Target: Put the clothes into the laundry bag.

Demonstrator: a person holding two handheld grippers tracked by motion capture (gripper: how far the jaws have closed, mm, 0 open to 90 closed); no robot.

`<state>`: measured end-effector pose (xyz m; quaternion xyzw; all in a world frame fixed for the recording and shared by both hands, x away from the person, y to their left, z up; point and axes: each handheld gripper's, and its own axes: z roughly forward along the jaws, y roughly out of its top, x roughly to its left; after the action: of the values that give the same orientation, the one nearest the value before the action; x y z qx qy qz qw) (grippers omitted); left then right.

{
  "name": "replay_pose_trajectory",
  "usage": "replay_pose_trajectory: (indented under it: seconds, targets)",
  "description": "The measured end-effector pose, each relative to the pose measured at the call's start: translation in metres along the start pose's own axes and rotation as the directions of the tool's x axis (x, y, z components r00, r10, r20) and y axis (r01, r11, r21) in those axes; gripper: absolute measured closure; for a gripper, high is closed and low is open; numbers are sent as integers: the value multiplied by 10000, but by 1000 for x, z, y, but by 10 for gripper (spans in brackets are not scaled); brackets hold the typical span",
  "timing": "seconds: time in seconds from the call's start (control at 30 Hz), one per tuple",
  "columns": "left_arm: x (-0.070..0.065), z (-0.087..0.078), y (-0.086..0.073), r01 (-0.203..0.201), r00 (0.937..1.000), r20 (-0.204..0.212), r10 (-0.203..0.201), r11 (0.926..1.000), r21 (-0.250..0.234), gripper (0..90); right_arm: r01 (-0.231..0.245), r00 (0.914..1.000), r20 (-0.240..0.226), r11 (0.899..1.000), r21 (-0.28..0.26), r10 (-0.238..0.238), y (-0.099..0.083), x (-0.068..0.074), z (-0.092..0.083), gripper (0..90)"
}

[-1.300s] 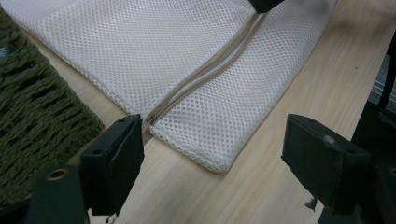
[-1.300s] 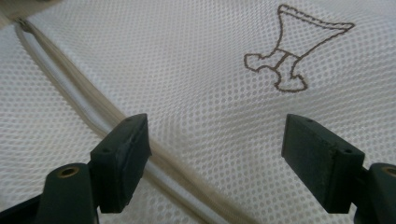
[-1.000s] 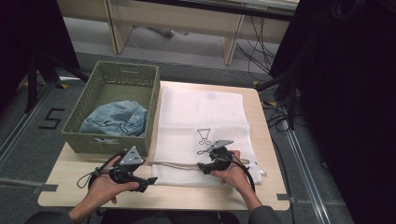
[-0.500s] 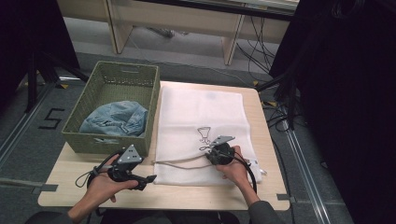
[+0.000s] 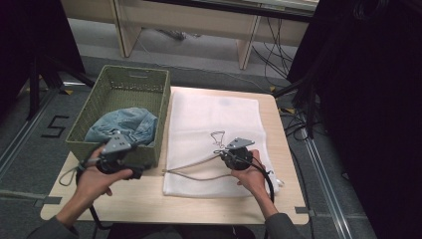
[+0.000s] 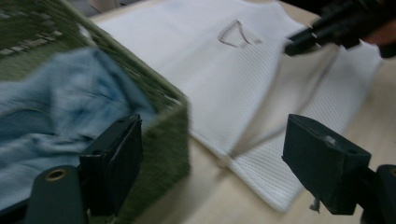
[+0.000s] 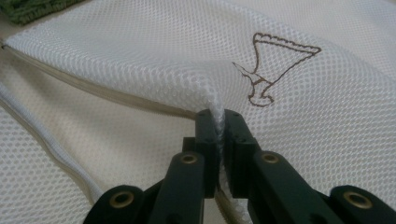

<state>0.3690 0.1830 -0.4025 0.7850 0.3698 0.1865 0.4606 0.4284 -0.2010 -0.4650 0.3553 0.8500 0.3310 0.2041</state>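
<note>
A white mesh laundry bag (image 5: 214,114) lies flat on the wooden table, with a brown emblem (image 7: 271,65) sewn on it. My right gripper (image 7: 217,116) has just closed its jaws on a pinch of the bag's top layer beside the zipper edge (image 5: 194,169) and holds that fold raised. In the high view the right gripper (image 5: 224,154) sits at the bag's near half. My left gripper (image 6: 212,126) is open and holds nothing. It hovers at the near right corner of the green basket (image 6: 173,121), which holds blue jeans (image 5: 124,124).
The green basket (image 5: 127,82) stands on the table's left half, touching the bag's left edge. A strip of bare table (image 5: 174,206) runs along the front. Dark stands and cables surround the table on the floor.
My right gripper closed on the bag's mesh and lifted it a little. My left gripper rose from the table front and moved up to the basket's near corner.
</note>
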Motion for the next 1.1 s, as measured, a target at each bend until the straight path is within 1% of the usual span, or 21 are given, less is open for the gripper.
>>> replay_pose_trajectory:
  seconds: [0.07, 0.17, 0.2, 0.27, 0.3, 0.33, 0.37, 0.4, 0.47, 0.5, 0.57, 0.63, 0.67, 0.7, 0.83, 0.87, 0.97, 1.0, 1.03, 1.07, 1.1]
  targets:
    - [18, -4, 11, -137, 9994, -301, 145, 9995, 278, 181, -48, 10000, -31, 10000, -5, 48, 2, 0, -3, 864]
    - [49, 0, 28, 98, 9964, -848, -60, 9989, 449, 172, -110, 9999, -65, 9999, -53, 110, 3, 0, -5, 865]
    - [49, 0, 28, 98, 9964, -848, -60, 9989, 449, 164, -111, 9999, 8, 9997, -195, 111, 4, 0, -4, 865]
    - [65, 7, 36, 291, 9948, -995, -234, 9980, 562, 154, -87, 10000, -41, 9998, -190, 86, 4, 0, -5, 864]
    - [78, 15, 44, 161, 9938, -1108, -70, 9966, 810, 157, 28, 10000, -85, 9999, -131, -29, 5, 0, -5, 864]
    - [78, 15, 44, 161, 9938, -1108, -70, 9966, 810, 159, 28, 10000, -85, 9999, -131, -29, 5, 0, -5, 864]
    - [89, 26, 51, 112, 9903, -1392, 27, 9950, 991, 158, -10, 9999, -101, 9999, -132, 9, 5, 0, -5, 865]
    - [94, 30, 55, 102, 9865, -1636, 77, 9940, 1085, 155, -5, 9999, -106, 9999, -130, 4, 5, 1, -4, 864]
    - [98, 39, 60, 62, 9867, -1617, 138, 9925, 1223, 152, -40, 9999, -114, 9999, -157, 38, 5, 1, -5, 864]
    - [99, 45, 64, -59, 9877, -1537, 277, 9901, 1404, 152, -73, 9999, -113, 9998, -198, 70, 5, 1, -5, 864]
    - [103, 54, 68, -454, 9835, -1650, 744, 9838, 1735, 156, -48, 9999, -117, 9998, -209, 45, 6, 0, -6, 864]
    - [106, 60, 67, -459, 9837, -1643, 730, 9856, 1628, 151, -45, 9999, -120, 9998, -206, 43, 6, 0, -6, 864]
    - [112, 69, 65, -141, 9895, -1386, 407, 9821, 1879, 151, 41, 9999, -104, 9997, -231, -43, 6, 1, -6, 864]
    - [115, 75, 63, -107, 9918, -1222, 374, 9773, 2117, 151, 16, 9999, -110, 9997, -237, -19, 6, 1, -6, 863]
    - [120, 89, 60, 168, 9931, -1168, 99, 9742, 2252, 151, 64, 9999, -151, 9998, -208, -67, 6, 0, -6, 864]
    - [123, 97, 58, 385, 9946, -1022, -155, 9732, 2269, 151, 84, 9998, -165, 9998, -190, -87, 6, 0, -6, 863]
    - [125, 111, 53, 493, 9941, -1059, -238, 9683, 2448, 150, 56, 9998, -167, 9998, -200, -59, 6, 0, -5, 863]
    - [126, 114, 50, 398, 9961, -862, -173, 9629, 2668, 150, 46, 9998, -183, 9998, -188, -49, 6, 0, -5, 863]
    - [126, 114, 50, 398, 9961, -862, -173, 9629, 2668, 150, 46, 9998, -183, 9998, -188, -49, 6, 0, -5, 863]
    - [124, 121, 47, 361, 9966, -811, -135, 9581, 2841, 150, 30, 9999, -158, 9998, -215, -33, 5, 0, -4, 863]
    - [123, 125, 45, 457, 9962, -844, -234, 9612, 2722, 148, 37, 9999, -141, 9997, -249, -41, 5, 0, -4, 863]
